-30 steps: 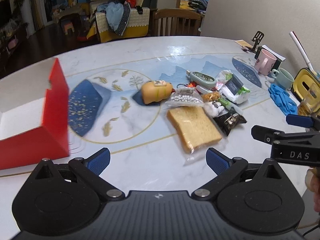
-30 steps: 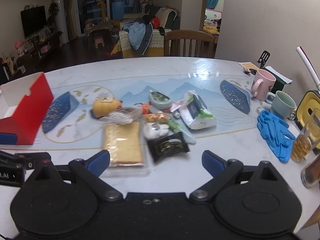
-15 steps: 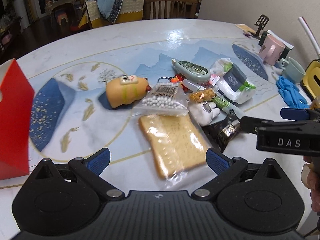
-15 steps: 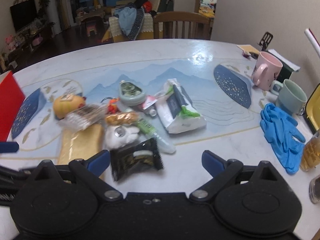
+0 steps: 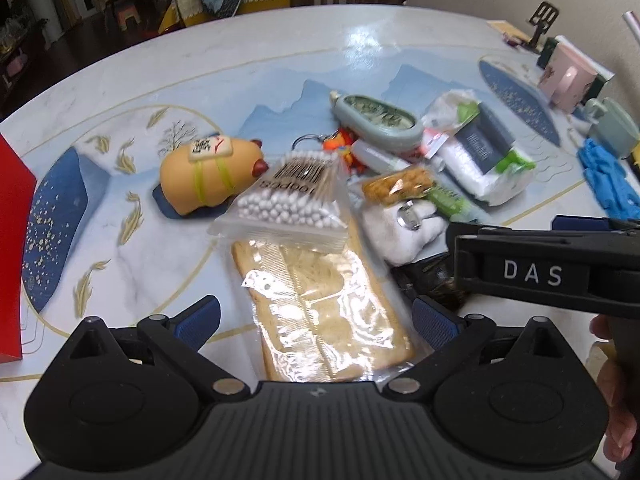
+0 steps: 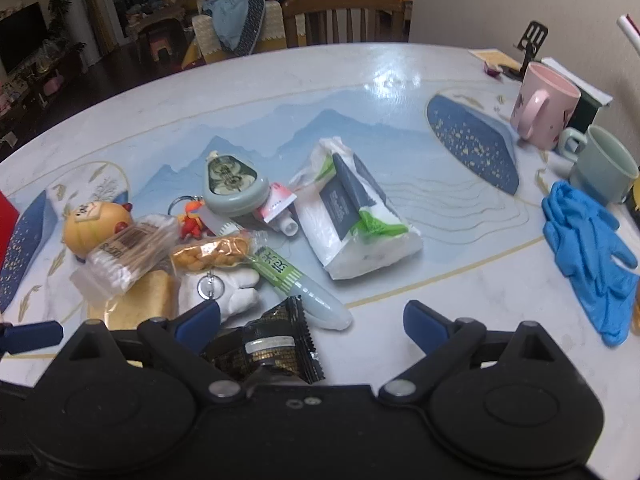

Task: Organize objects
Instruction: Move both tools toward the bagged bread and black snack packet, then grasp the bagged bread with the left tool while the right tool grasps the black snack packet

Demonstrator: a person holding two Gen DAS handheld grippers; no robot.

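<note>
— Where are you in the job?

— At the approach; nothing is picked up yet. My left hand-held gripper (image 5: pixel 316 320) has its fingers spread wide around the near end of the bagged bread slice (image 5: pixel 320 304) on the worktop (image 5: pixel 280 60), gripping nothing. My right hand-held gripper (image 6: pixel 312 320) is just as wide and empty, its left finger over the dark snack packet (image 6: pixel 272 348).

— And beyond those?

— The cotton swab bag (image 5: pixel 292 200) overlaps the bread's far end, with the orange plush toy (image 5: pixel 208 180) behind it.

— Next move?

— I judge the bread is the target: lower, close on its edges, and lift gently so the swabs slide off. The red box (image 5: pixel 14 248) at the left looks like the destination.
</note>
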